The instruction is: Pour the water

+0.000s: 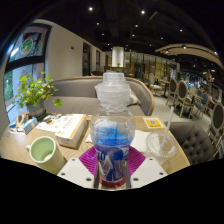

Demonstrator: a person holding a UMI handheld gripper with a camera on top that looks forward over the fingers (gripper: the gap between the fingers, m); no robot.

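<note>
A clear plastic water bottle with a blue label and a white cap stands upright between my fingers, lifted in front of the table. My gripper is shut on the bottle, with the magenta pads pressed against its lower body on both sides. A clear glass bowl sits on the wooden table just right of the bottle. A pale green cup stands on the table to the left.
A book or box lies on the table at left behind the green cup. A potted plant stands by the window. A curved grey sofa and chairs lie beyond the table.
</note>
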